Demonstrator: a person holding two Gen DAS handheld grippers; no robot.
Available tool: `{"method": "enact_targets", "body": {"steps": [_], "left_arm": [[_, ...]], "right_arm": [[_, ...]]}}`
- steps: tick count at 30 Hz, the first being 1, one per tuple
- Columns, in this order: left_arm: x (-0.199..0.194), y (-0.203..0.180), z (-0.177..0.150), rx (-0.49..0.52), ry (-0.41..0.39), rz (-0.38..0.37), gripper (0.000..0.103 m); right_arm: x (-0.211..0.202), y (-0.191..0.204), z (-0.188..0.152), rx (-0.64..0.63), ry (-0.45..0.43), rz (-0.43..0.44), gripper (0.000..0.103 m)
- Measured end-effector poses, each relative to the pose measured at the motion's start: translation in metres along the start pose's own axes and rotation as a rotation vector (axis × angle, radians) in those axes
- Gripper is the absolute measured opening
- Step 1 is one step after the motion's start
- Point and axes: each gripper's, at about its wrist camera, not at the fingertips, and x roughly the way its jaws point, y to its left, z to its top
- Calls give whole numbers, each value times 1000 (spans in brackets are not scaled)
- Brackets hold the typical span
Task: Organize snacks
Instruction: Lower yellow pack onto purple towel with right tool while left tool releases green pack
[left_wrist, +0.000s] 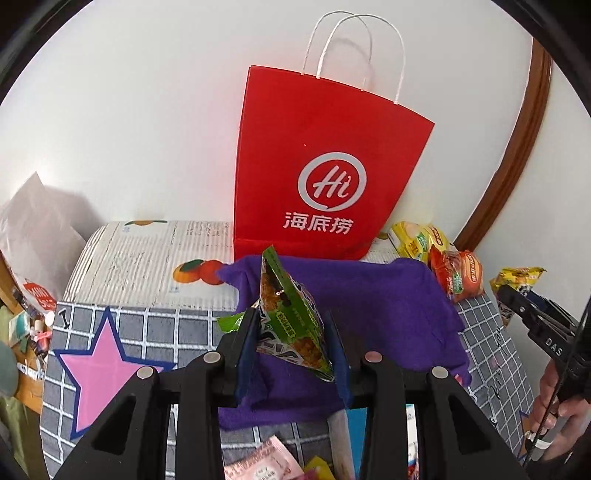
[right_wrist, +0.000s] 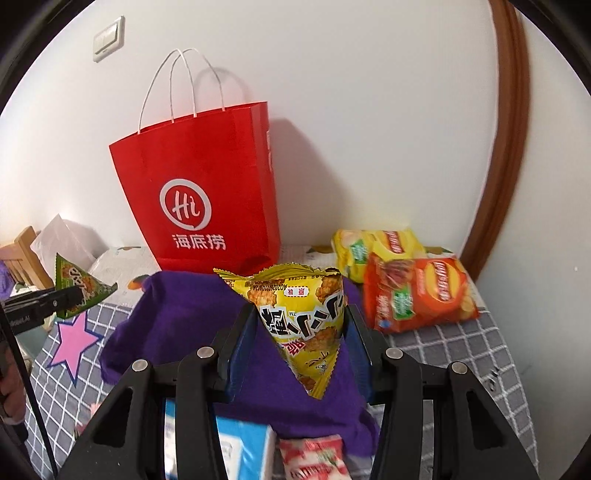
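A: Nearest the lenses, in front of the red bag (left_wrist: 332, 155), the left hand-held gripper (left_wrist: 291, 332) is pinching a green snack packet (left_wrist: 291, 314); the right hand-held gripper (right_wrist: 301, 332) is clamping a yellow snack packet (right_wrist: 306, 321).

B: Both are hanging above the purple cloth (right_wrist: 177, 317). Next they are probably needing lifting over the bag's rim.

Bright even light, soft shadows on wall (right_wrist: 369, 110), strong fisheye bending, dark corners.

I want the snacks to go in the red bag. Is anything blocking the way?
Nothing visible does. The green snack and yellow snack are held above the purple cloth, and the red bag stands just behind it.
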Motion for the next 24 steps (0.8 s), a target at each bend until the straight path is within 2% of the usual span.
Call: {"method": "enact_targets", "body": {"steps": [5,12,24], "left_arm": [[12,5,8,10,-7,19,34],[37,10,14,4,4,19,34],[82,3,12,-3,25,-3,34]], "right_arm": [[30,7,13,-15,1,4,47],[69,8,20,-49,60,9,47],[124,-5,10,-108,236,55,47]]}}
